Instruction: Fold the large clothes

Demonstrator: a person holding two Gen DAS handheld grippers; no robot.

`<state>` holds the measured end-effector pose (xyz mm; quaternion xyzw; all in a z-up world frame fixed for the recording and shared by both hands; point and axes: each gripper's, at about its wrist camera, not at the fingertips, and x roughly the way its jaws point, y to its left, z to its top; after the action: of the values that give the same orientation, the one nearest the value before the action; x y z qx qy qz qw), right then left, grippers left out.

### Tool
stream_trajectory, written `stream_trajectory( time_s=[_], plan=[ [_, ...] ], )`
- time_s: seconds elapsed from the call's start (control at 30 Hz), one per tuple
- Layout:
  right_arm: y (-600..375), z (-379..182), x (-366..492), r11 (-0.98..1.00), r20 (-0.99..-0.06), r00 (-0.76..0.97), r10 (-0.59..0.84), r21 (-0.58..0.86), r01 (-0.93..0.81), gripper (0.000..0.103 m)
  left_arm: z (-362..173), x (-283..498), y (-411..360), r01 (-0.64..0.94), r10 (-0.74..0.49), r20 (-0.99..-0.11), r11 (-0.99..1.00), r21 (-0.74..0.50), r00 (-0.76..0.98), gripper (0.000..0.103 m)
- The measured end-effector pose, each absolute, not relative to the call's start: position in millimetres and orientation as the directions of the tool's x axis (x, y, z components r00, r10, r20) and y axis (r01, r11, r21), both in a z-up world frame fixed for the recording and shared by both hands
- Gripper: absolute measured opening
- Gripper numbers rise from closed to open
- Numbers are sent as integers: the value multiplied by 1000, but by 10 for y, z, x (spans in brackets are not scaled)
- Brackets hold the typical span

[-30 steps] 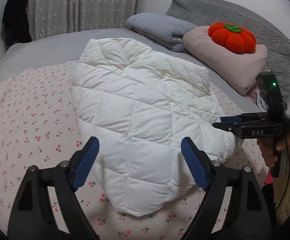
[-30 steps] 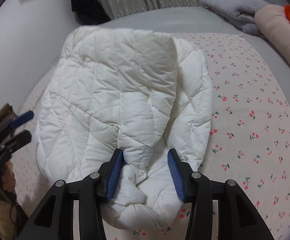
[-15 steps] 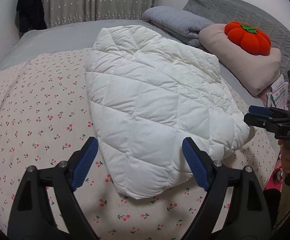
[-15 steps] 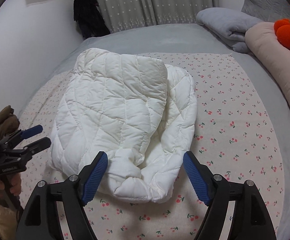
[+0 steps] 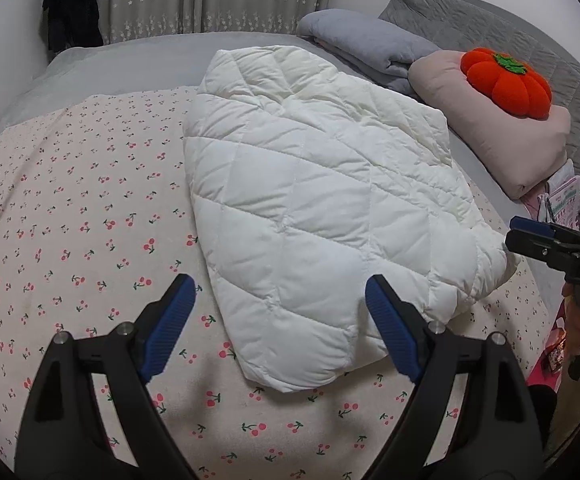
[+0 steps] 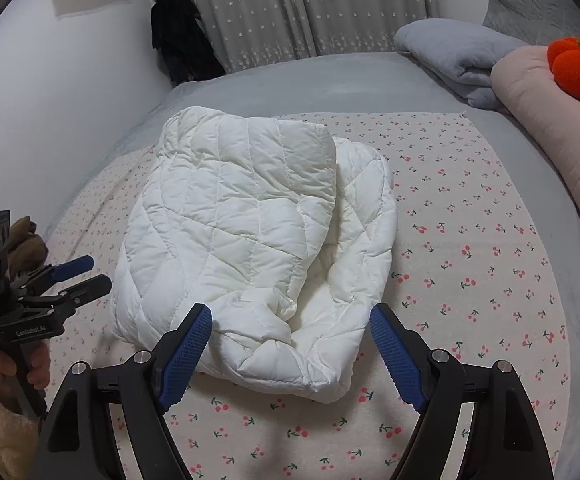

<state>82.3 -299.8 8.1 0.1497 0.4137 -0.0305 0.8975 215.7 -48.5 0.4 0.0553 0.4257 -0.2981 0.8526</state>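
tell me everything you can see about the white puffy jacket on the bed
The white jacket is a puffy quilted one with diamond stitching, the fabric smooth and slightly shiny. It lies folded into a thick bundle, one panel laid over the rest, with a rumpled loose edge at the near end. It rests on the cherry-print sheet. Nothing grips it: the right gripper has just been opening and its pads stand clear, and the left gripper is open too.

Folded white quilted jacket (image 5: 322,208) on bed

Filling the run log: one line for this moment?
white quilted jacket: folded on cherry-print sheet | left gripper: open, empty | right gripper: just opened, off jacket
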Motion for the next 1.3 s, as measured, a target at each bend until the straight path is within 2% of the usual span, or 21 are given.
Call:
stream_trajectory(
  time_s=[0.13,0.27,0.33,0.53,0.6,0.63,0.7,0.73,0.8,0.87,0.93,0.97,1.1,1.2,1.3],
  plan=[
    [-3209,-30,713,929,-751,654,90,300,217,84,79,2241,-597,577,-487,-758,796,-182,433,87],
    [-3457,-172,519,896,-747,650,139,374,238,84,184,2282,-971,681,-548,-730,716,-156,409,85],
    [-3515,-276,449,902,-769,624,137,357,242,84,141,2323,-1203,710,-531,-748,695,-117,397,82],
    [-3197,-766,628,960,-874,464,146,238,146,81,79,2350,-1637,753,-492,-752,658,7,437,82],
    [-2970,-903,775,985,-891,440,111,158,71,74,83,2340,-1719,763,-482,-756,645,36,443,82],
    [-2870,-936,833,995,-891,450,58,89,47,67,91,2334,-1757,771,-480,-757,635,50,444,82],
    [-2696,-947,915,999,-870,493,-21,-38,-23,48,87,2326,-1825,787,-486,-759,614,55,432,82],
    [-2668,-926,930,998,-866,500,-13,-41,-46,28,65,2335,-1863,796,-487,-767,603,52,419,82],
    [-2636,-856,888,988,-841,531,-106,-149,-38,24,-20,2344,-1903,807,-474,-786,589,53,397,82],
    [-2583,-910,841,944,-816,513,-265,-329,-36,21,-102,2338,-1915,820,-490,-794,572,19,360,82],
    [-2640,-1028,827,911,-813,460,-356,-412,-24,11,-153,2324,-1915,824,-499,-792,566,7,350,82],
    [-2738,-1045,809,899,-805,440,-397,-438,8,11,-176,2313,-1916,825,-498,-792,564,11,352,82],
    [-3231,-824,668,906,-817,393,-423,-377,192,11,-192,2293,-1870,828,-516,-777,560,12,361,82],
    [-3435,-415,545,929,-803,481,-351,-233,288,14,-124,2300,-1822,830,-539,-760,557,1,363,82],
    [-3336,114,667,953,-734,627,-261,-93,287,18,-76,2320,-1845,830,-553,-751,557,-11,361,82]
  ],
)
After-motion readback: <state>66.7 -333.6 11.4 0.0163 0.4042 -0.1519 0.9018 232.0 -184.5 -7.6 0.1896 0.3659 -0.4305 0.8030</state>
